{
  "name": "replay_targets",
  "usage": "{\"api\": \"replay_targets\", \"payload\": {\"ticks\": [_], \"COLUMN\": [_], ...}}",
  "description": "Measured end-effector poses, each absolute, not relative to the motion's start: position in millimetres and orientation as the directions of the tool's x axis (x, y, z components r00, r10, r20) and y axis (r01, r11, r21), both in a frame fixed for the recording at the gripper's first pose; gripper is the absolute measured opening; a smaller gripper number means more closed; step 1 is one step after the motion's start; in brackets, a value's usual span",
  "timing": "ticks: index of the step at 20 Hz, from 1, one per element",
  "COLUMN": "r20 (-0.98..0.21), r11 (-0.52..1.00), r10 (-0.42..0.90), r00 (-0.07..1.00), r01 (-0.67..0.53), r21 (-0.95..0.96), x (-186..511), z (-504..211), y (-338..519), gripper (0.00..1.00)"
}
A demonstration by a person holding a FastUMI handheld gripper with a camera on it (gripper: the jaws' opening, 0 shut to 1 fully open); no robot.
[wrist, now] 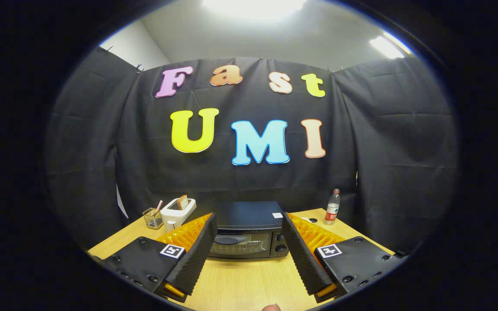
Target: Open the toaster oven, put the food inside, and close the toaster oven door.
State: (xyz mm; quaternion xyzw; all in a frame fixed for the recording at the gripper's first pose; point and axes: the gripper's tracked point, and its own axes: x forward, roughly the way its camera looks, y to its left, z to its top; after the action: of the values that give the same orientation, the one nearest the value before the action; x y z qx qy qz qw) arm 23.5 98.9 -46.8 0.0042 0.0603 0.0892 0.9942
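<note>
Oven (248, 235) stands on the table (240, 285) beyond the fingers, framed between them, door up and shut. Gripper (249, 233) is released: fingers spread wide, nothing between them. A shut door fits either stage, before loading or after closing; food inside cannot be seen through the glass. For any door work, keep the gripper centred and level on the handle. Toaster (178, 211) holds a bread slice (183, 201); mesh cup (152, 217) holds a pen; bottle (332, 207) stands apart.

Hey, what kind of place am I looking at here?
Probably a staged recording booth set up like a kitchen counter: a wooden table with a toaster oven, a toaster and a water bottle, backed by black cloth. The open tongs point at the oven.
</note>
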Motion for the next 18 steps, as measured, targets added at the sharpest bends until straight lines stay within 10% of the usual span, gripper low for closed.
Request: {"api": "replay_targets", "payload": {"ticks": [18], "r20": [-0.125], "r11": [0.989], "r10": [0.15], "r00": [0.981], "r01": [-0.148], "r21": [0.024], "x": [38], "z": [-51], "y": [85], "gripper": [0.95]}}
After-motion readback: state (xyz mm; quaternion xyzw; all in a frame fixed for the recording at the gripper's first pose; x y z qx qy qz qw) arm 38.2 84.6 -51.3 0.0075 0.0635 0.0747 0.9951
